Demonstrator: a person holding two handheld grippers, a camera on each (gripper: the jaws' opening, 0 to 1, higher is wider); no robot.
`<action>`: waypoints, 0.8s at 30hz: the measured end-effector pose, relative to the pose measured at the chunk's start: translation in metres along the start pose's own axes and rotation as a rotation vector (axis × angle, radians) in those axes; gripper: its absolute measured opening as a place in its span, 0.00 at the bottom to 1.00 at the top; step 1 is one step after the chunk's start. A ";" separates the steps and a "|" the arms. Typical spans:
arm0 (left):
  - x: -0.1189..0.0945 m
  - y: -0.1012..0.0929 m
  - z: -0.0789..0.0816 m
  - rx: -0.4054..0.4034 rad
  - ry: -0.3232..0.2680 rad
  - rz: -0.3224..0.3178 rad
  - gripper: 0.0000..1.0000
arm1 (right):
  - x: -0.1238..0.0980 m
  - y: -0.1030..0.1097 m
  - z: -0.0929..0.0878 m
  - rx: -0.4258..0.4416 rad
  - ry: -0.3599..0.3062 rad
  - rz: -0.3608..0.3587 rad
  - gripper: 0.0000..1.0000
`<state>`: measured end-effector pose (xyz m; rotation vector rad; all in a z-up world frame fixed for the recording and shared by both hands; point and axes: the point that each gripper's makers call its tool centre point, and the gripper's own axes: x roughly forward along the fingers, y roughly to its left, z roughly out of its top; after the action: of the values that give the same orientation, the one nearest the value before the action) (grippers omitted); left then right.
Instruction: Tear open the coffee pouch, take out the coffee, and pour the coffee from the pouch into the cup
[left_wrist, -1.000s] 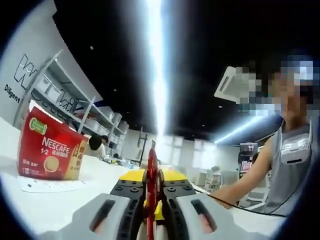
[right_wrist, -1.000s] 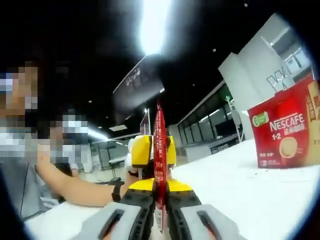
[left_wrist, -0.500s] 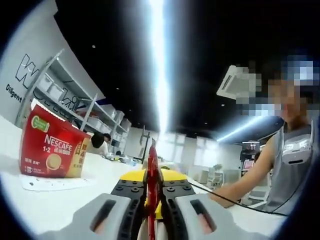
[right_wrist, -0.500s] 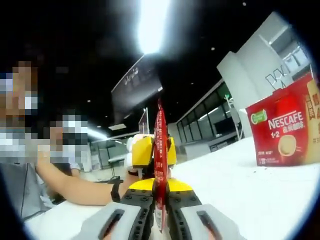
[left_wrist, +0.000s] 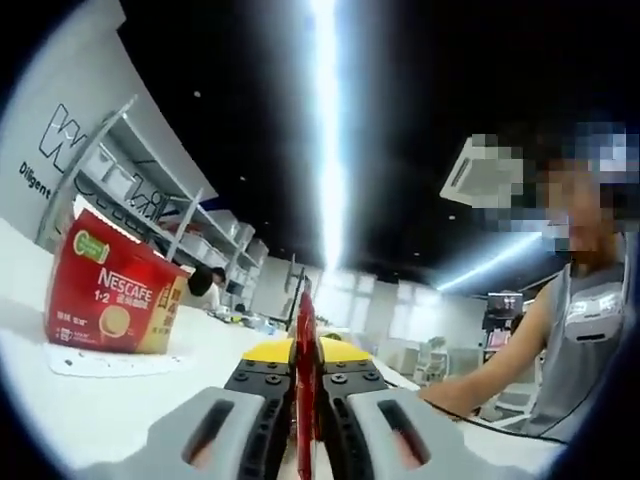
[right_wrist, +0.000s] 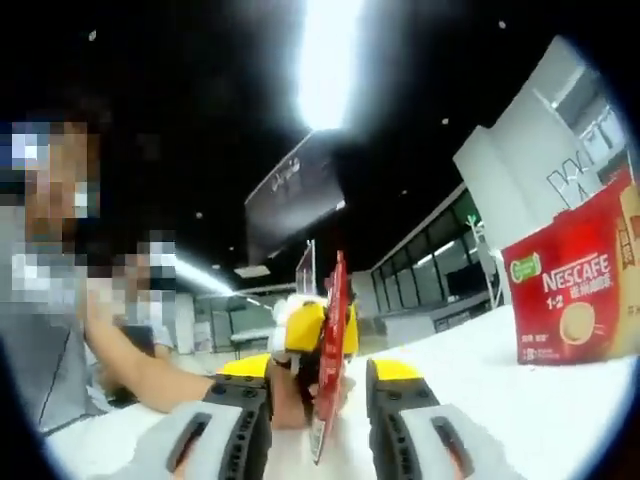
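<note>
Two grippers meet at one red pouch (left_wrist: 305, 345): left gripper (left_wrist: 304, 420) jaws clamped on it, right gripper (right_wrist: 320, 420) jaws apart around it; tearing looks unfinished, pouring remains.

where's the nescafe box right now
The Nescafe box stands on the white table, at the left in the left gripper view and at the far right in the right gripper view, off to the side of the grippers.
</note>
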<state>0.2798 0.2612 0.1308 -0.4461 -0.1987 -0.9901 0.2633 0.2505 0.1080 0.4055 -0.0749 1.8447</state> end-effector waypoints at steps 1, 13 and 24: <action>0.000 -0.001 -0.002 -0.007 0.006 -0.001 0.10 | -0.004 -0.003 0.011 0.001 -0.057 -0.008 0.36; 0.009 -0.021 -0.030 -0.075 0.144 -0.046 0.10 | -0.014 -0.007 0.035 0.110 -0.172 -0.030 0.13; 0.011 -0.029 -0.040 -0.056 0.184 -0.051 0.10 | -0.009 0.000 0.028 0.122 -0.127 -0.002 0.07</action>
<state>0.2599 0.2213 0.1065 -0.4000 -0.0172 -1.0829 0.2722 0.2350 0.1318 0.6076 -0.0490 1.8256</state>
